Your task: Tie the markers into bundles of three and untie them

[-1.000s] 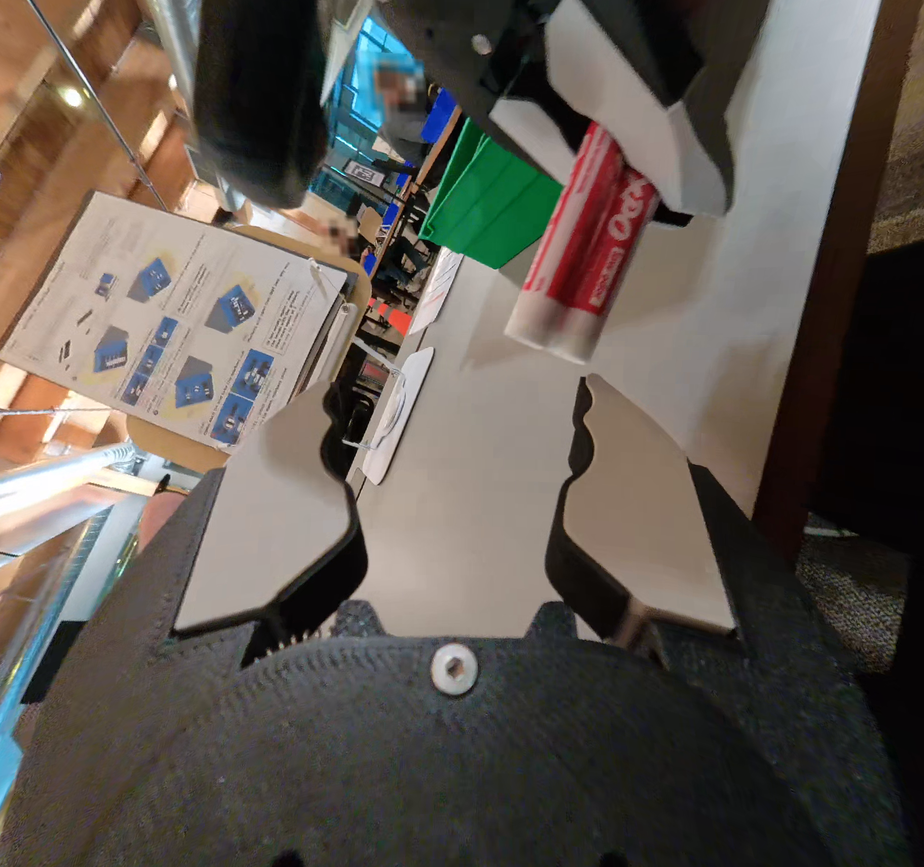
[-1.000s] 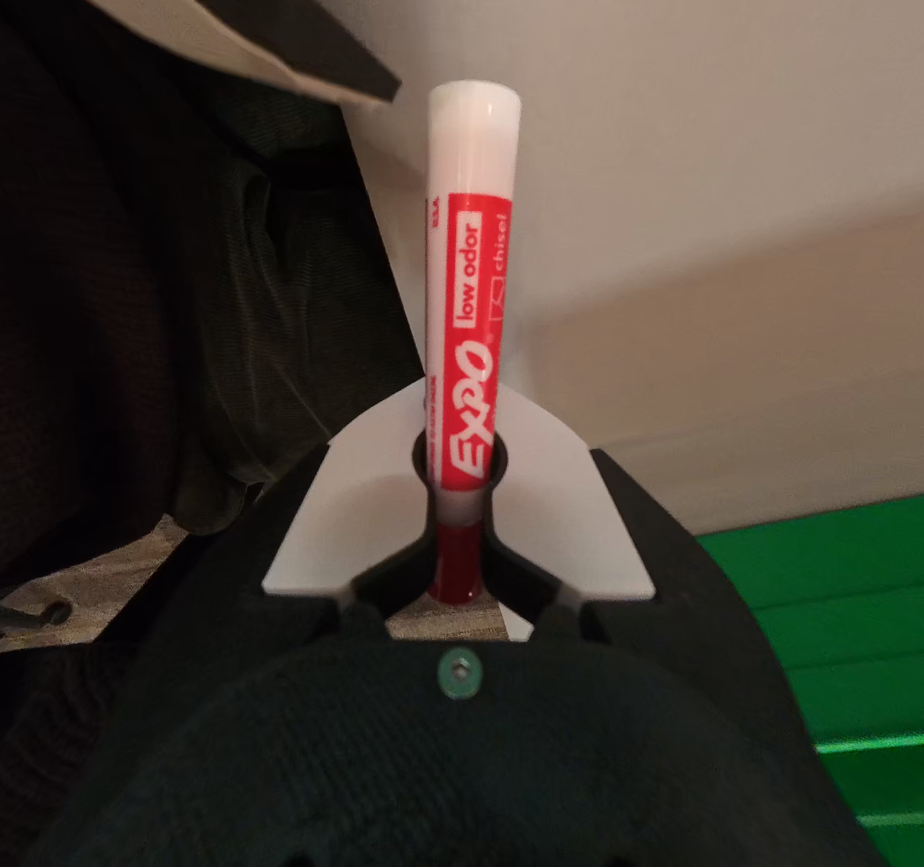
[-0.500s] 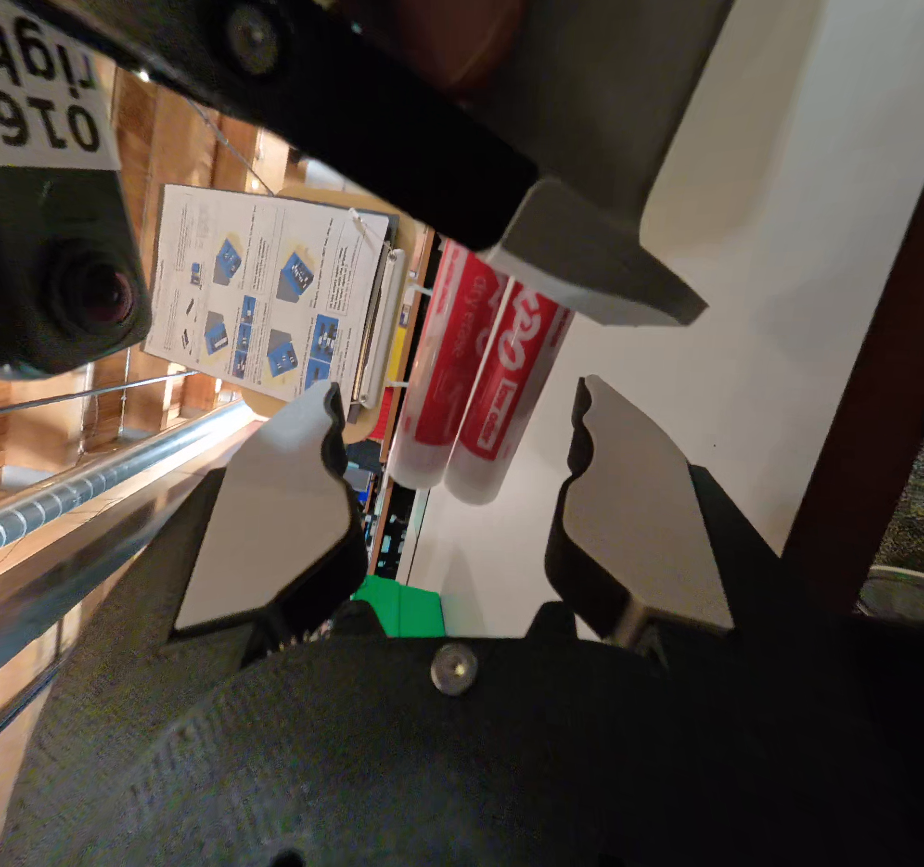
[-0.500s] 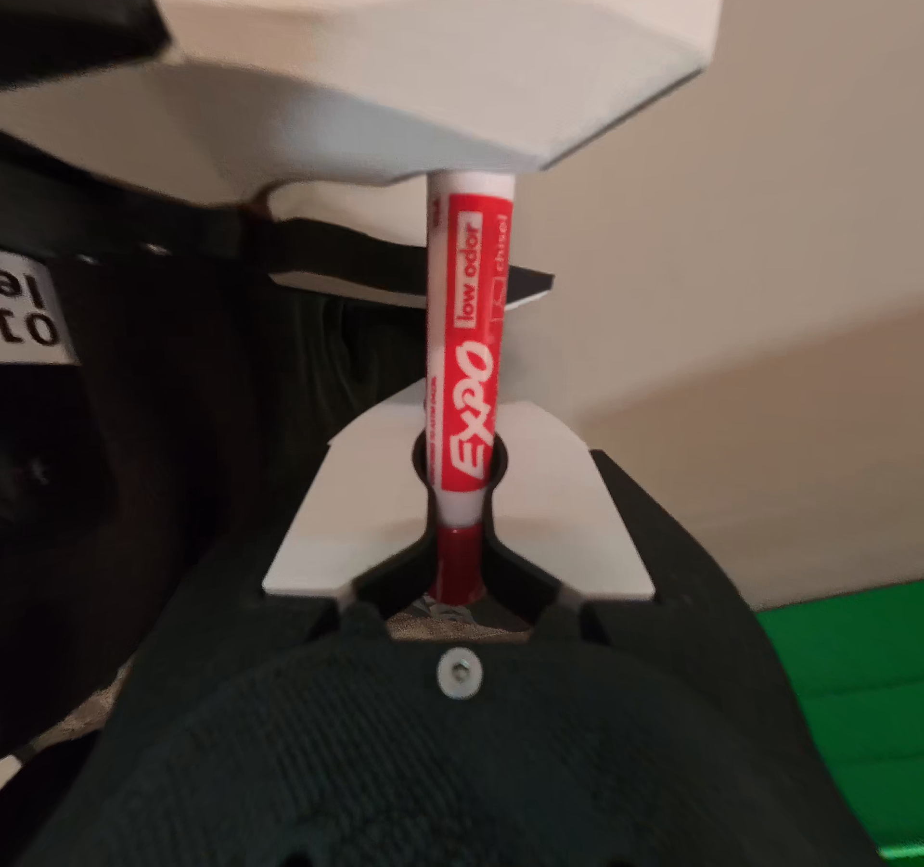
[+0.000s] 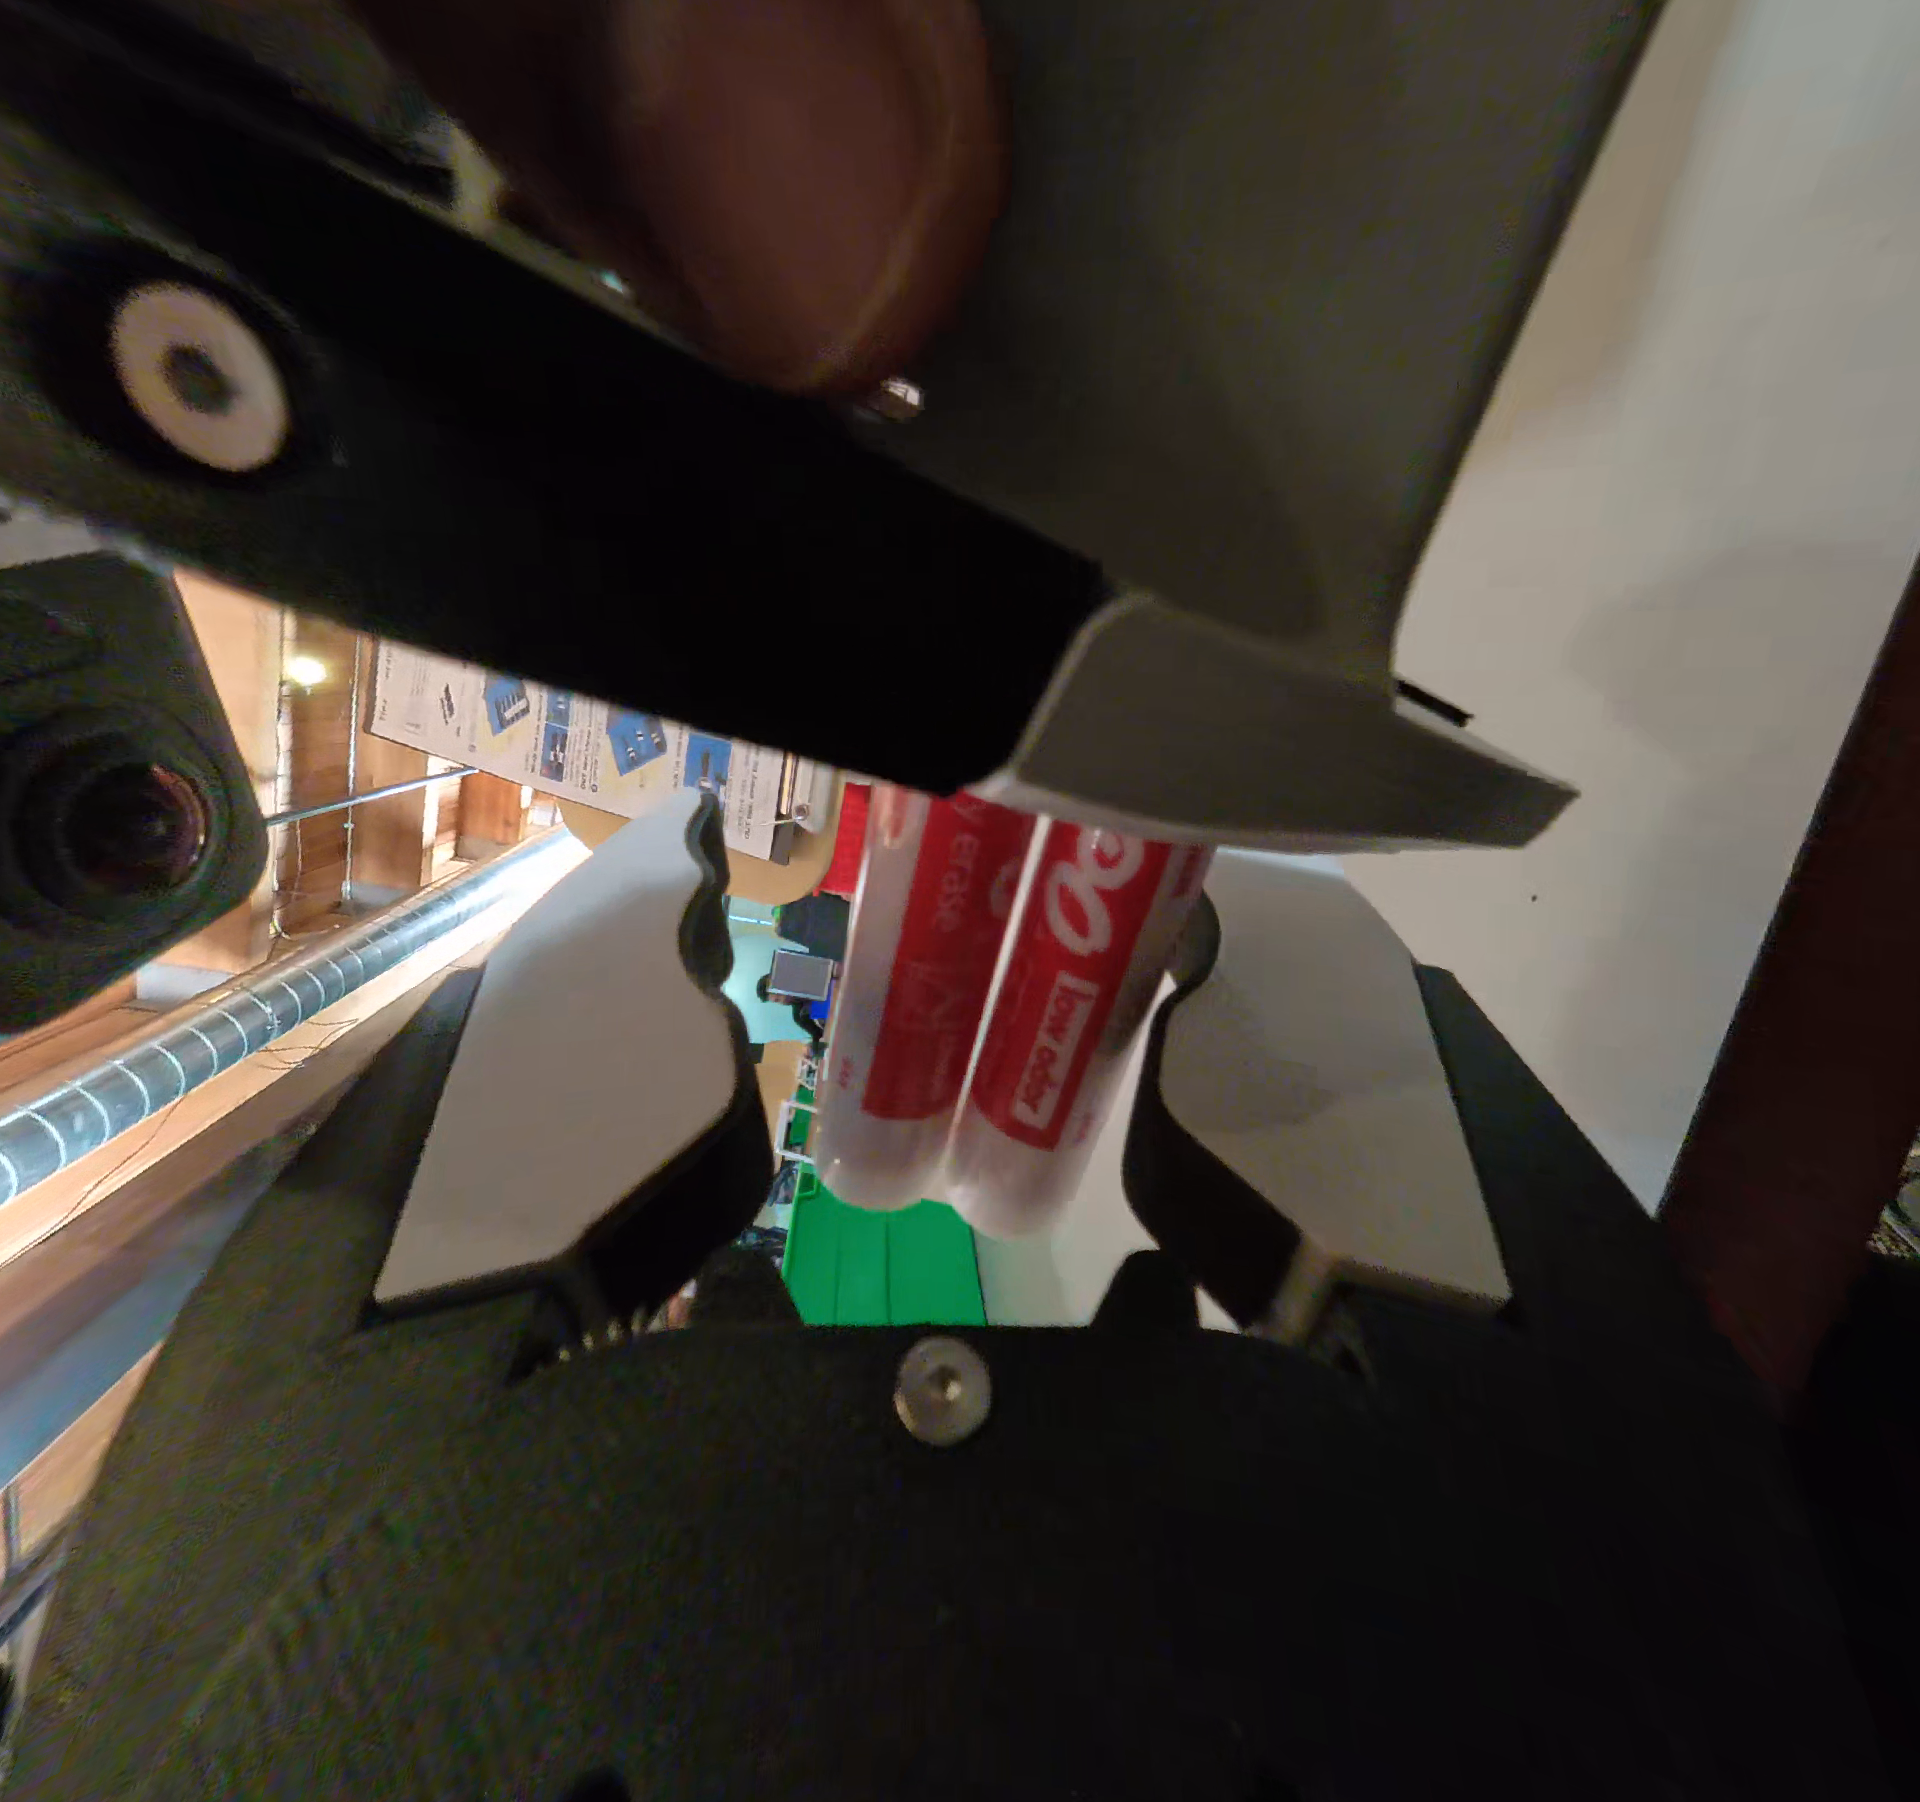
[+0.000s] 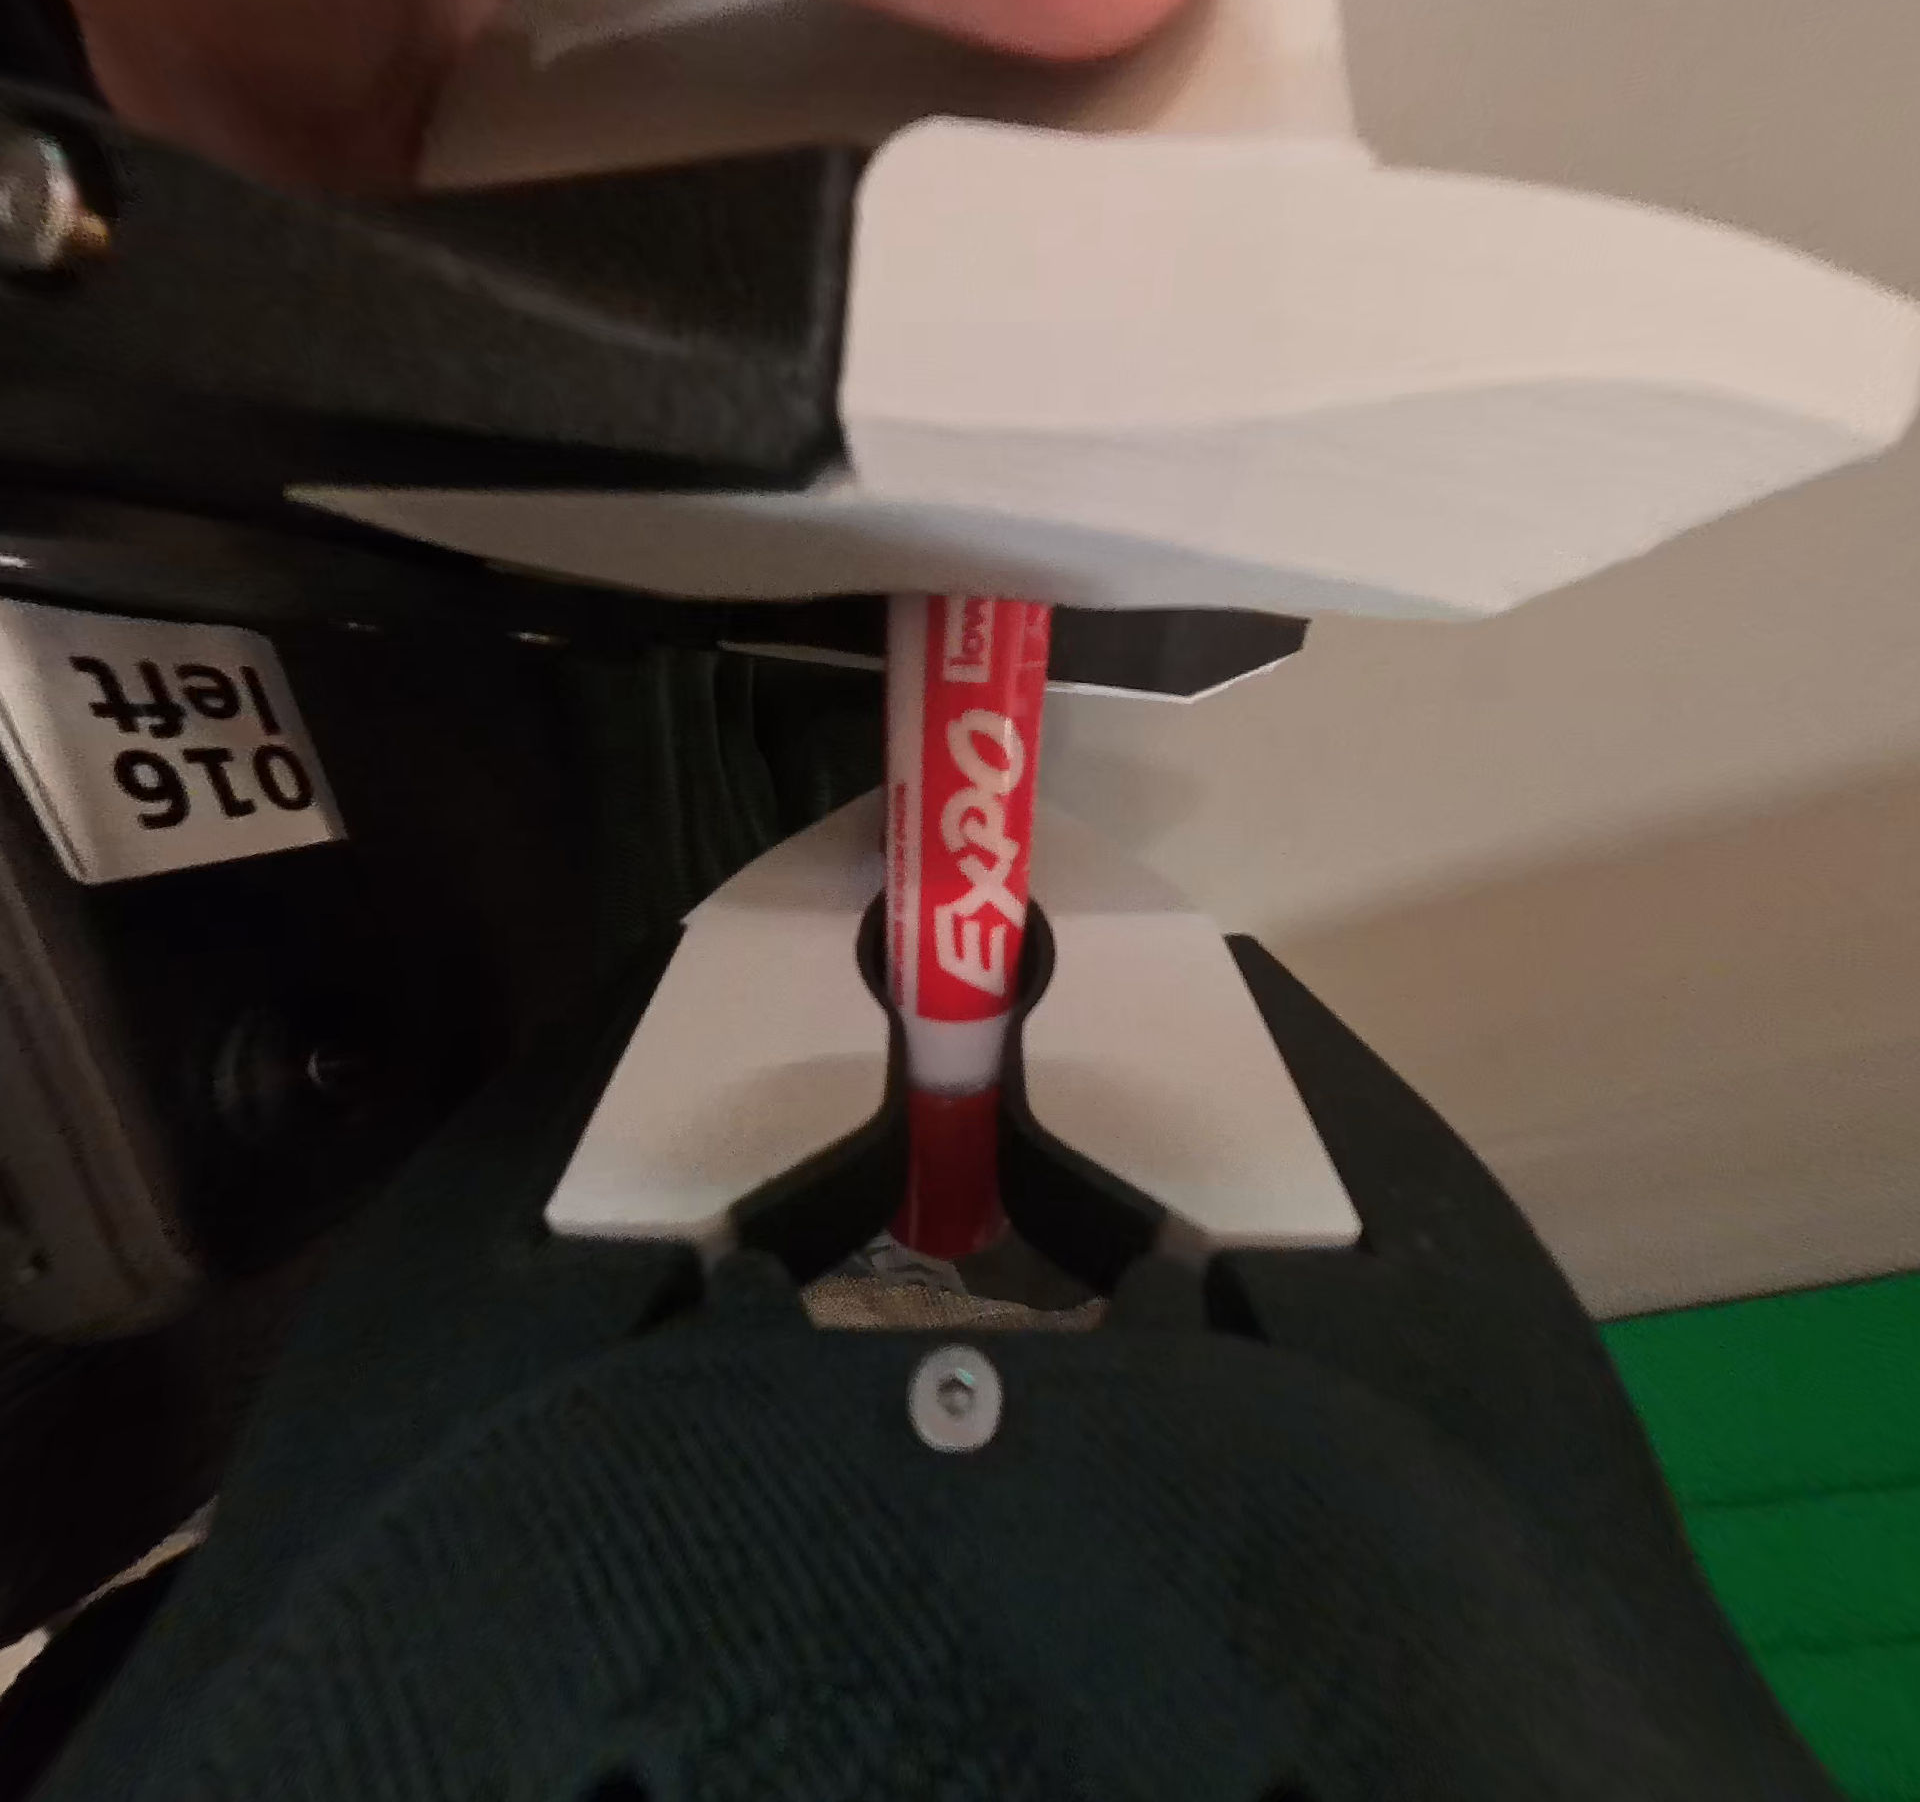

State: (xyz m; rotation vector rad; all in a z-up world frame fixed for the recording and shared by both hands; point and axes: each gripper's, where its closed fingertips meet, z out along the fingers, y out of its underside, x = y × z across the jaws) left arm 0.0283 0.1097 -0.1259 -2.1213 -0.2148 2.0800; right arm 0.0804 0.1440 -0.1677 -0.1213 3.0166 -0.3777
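Observation:
My right gripper [image 6: 961,879] is shut on a red and white marker [image 6: 961,817], which points forward out of the notch between its fingers. My left gripper [image 5: 945,921] is open, and the marker's white end [image 5: 997,1025] sits between its fingers, close to the right one. In the left wrist view the marker shows as two barrels side by side. In the right wrist view I see one. The right gripper's finger [image 5: 1247,744] crosses just above my left fingers. The left gripper's white finger [image 6: 1143,381] covers the marker's far end. A person's thumb [image 5: 779,90] rests on the right gripper.
A white tabletop [image 5: 1662,402] with a dark brown edge [image 5: 1818,921] runs along the right. A green bin [image 5: 883,1264] stands on it and also shows in the right wrist view [image 6: 1766,1440]. A printed poster [image 5: 582,724] and a metal rail [image 5: 260,1004] are at the left.
The two grippers have closed in on each other. The marker's end has come from ahead of my left fingers to between them. The right gripper stays shut on the marker.

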